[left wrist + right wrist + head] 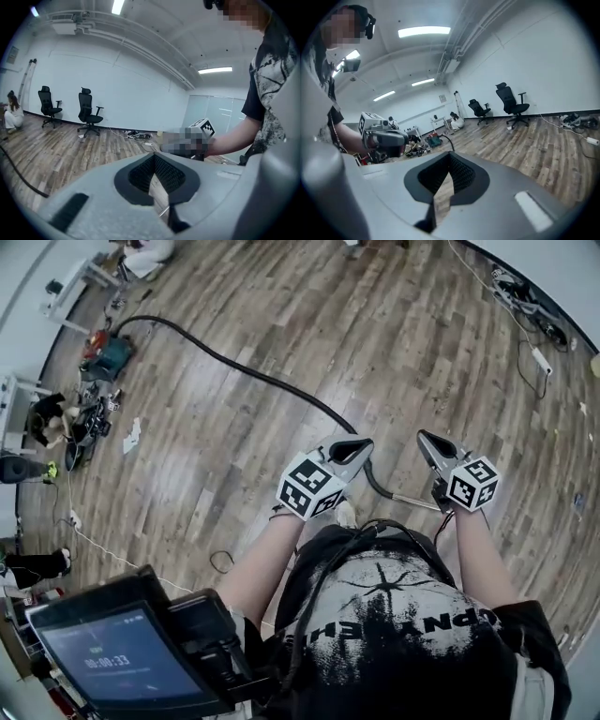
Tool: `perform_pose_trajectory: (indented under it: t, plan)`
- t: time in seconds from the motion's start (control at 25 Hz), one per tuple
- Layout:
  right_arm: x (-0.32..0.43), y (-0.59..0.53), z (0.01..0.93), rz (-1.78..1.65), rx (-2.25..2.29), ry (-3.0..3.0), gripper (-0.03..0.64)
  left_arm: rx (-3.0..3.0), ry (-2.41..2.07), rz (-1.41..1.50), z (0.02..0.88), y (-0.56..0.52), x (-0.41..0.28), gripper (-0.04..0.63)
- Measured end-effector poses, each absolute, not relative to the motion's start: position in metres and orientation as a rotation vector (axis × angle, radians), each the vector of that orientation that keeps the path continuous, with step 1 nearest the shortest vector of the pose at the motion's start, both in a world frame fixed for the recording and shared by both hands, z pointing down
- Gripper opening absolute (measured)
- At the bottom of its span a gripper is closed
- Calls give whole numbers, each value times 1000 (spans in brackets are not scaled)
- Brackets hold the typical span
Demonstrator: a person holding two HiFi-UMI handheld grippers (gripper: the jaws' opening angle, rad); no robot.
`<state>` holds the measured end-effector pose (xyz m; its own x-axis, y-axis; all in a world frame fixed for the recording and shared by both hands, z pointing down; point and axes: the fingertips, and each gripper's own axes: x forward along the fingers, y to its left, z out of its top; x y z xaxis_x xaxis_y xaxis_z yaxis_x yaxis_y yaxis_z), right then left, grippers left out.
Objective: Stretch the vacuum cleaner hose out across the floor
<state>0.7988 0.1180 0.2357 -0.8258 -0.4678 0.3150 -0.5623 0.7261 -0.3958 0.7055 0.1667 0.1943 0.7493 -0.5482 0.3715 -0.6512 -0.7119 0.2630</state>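
Note:
A long black vacuum hose [244, 371] snakes over the wooden floor from the teal and red vacuum cleaner [105, 354] at the upper left to a spot just ahead of the person's feet, ending in a metal tube [412, 502]. My left gripper [361, 443] and right gripper [427, 437] hover side by side above that near end, both shut and holding nothing. A stretch of hose [18, 176] shows at the left of the left gripper view. In the right gripper view the hose [449, 142] rises near the vacuum, behind my shut right gripper [449, 176].
Two black office chairs [89, 112] stand by the far wall. A person [11, 115] sits on the floor. Cables and a power strip [541, 359] lie at the upper right. Tools and clutter [80, 423] line the left wall. A screen device [122, 652] hangs at my chest.

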Motion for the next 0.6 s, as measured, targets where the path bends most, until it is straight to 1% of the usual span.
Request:
perform_pose_trajectory:
  t: [0.08, 0.24, 0.48, 0.6]
  plan:
    - [782, 111, 211, 672, 776, -2810, 6, 2584, -966, 340, 180, 161, 690, 2]
    - [762, 110, 163, 467, 621, -2925, 6, 2617, -1085, 260, 146, 149, 672, 2]
    - [761, 123, 107, 269, 335, -2960, 6, 2633, -1273, 197, 85, 144, 673, 2]
    - [768, 129, 95, 195, 172, -2929, 6, 2596, -1364, 140, 61, 147, 681, 2]
